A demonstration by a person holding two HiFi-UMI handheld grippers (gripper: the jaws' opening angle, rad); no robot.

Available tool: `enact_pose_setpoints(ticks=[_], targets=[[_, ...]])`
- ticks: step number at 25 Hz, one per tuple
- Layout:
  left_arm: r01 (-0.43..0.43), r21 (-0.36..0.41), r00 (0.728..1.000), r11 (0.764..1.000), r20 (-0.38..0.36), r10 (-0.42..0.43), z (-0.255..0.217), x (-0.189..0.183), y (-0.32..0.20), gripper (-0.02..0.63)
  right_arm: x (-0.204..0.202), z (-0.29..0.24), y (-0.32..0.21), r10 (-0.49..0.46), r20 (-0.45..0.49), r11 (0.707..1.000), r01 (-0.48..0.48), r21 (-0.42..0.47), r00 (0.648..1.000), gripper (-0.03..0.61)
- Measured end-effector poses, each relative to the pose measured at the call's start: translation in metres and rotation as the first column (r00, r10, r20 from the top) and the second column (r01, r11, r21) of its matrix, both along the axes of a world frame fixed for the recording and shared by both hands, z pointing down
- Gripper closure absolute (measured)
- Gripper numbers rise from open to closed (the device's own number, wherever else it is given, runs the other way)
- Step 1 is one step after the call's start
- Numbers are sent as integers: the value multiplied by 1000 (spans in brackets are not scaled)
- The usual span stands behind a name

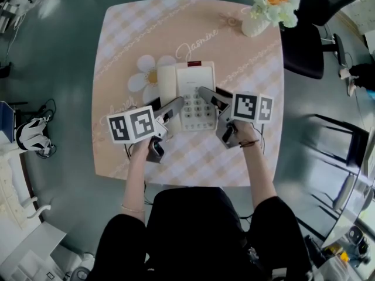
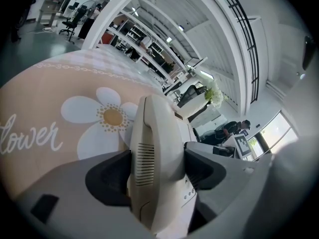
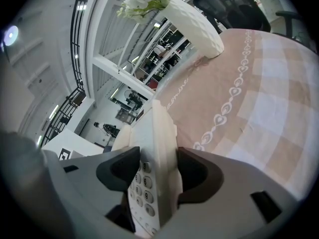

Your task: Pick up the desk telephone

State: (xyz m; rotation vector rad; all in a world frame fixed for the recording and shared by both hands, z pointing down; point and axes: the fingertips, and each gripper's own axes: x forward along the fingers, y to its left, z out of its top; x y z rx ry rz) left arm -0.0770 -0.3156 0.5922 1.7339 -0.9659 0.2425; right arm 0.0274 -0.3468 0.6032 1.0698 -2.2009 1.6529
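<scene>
Left gripper (image 2: 158, 167) fingers (image 2: 110, 176) clamping handset (image 2: 154, 126), right gripper (image 3: 152, 172) fingers (image 3: 117, 168) clamping telephone (image 3: 160, 133) edge

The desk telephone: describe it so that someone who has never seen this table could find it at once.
Start at the square table with the peach checked cloth. At its middle, right of the printed daisy, lies the desk telephone. Unlike the white vase at the far corner, it is a flat cream box with a handset and number keys.
</scene>
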Motion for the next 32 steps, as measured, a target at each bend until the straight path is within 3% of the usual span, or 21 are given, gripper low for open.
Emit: enact_pose_setpoints(ticks=[32], targets=[[48,135,999,990,8,-50,-132,0,54,290,4,-140,47,30,28,981,-35,191,999,356]])
